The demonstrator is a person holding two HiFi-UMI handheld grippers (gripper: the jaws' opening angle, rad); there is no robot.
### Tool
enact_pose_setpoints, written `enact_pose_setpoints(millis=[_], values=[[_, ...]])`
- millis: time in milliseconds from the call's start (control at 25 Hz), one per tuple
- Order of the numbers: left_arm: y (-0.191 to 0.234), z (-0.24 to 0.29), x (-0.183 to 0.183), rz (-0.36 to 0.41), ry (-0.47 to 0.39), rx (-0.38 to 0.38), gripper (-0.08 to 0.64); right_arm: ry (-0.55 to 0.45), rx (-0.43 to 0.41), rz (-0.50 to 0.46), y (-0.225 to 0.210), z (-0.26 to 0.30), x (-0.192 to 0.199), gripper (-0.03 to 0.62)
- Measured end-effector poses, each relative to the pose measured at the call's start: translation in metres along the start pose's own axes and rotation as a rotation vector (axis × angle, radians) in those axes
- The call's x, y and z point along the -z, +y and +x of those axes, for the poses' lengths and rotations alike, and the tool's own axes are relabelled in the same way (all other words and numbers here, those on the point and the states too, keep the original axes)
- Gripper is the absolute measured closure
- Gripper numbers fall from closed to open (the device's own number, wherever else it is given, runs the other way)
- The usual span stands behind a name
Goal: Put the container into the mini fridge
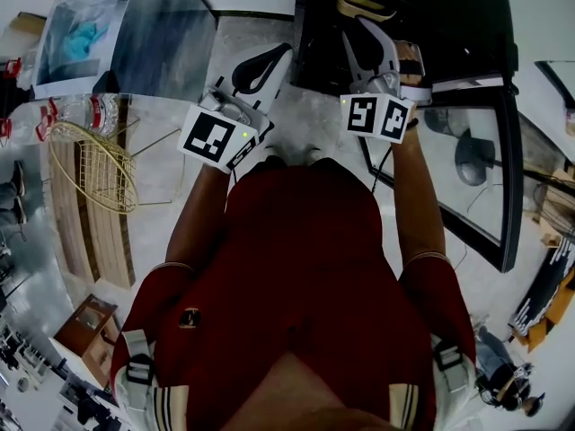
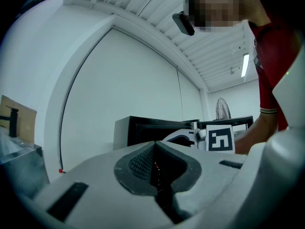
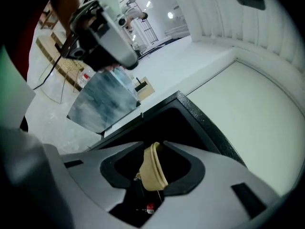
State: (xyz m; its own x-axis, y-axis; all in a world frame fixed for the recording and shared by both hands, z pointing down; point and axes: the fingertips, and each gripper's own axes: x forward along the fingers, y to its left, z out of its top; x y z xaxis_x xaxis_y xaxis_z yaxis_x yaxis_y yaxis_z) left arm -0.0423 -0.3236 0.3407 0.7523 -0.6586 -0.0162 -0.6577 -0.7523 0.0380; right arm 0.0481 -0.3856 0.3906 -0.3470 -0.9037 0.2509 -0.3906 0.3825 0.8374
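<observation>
The right gripper (image 3: 153, 149) has its jaws set fairly wide, closed on the tan container (image 3: 153, 171). The container sits on edge between the pads. It lies against one pad, while a dark gap shows beside the other near the tips, so the hold looks slack.

The mini fridge (image 3: 212, 129) lies straight ahead of this claw, with its dark opening just past the jaw tips. The container is at that opening but is not yet set down inside.

The likeliest mishap is the container slipping or swivelling in that slack hold and dropping short of the shelf, or landing on its edge if let go while tilted. Its rim could also catch the fridge's front lip as the claw pushes forward, which would knock it loose. The glass door (image 1: 476, 151) hangs open off to the claw's outer side, and a wide swing of the arm could bump it.

The left gripper (image 2: 155, 150) is off to the other side, with its pads pressed together on nothing.

Count: one container, one mini fridge, one open door, two grippers.
</observation>
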Motion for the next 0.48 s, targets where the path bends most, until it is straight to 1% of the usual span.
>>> enact_pose_setpoints(millis=[120, 280, 400, 480], values=[[-0.001, 0.003, -0.002, -0.001, -0.006, 0.002, 0.552, -0.048, -0.016, 0.122, -0.005, -0.016, -0.015, 0.497], [-0.004, 0.007, -0.006, -0.002, -0.016, 0.003, 0.552, -0.104, -0.028, 0.254, -0.012, -0.037, -0.030, 0.543], [-0.008, 0.010, -0.007, 0.003, -0.018, 0.012, 0.552, -0.159, -0.018, 0.330, -0.016, -0.052, -0.040, 0.577], [-0.012, 0.011, -0.008, 0.003, -0.019, 0.020, 0.552, -0.198, -0.023, 0.368, -0.018, -0.062, -0.048, 0.584]])
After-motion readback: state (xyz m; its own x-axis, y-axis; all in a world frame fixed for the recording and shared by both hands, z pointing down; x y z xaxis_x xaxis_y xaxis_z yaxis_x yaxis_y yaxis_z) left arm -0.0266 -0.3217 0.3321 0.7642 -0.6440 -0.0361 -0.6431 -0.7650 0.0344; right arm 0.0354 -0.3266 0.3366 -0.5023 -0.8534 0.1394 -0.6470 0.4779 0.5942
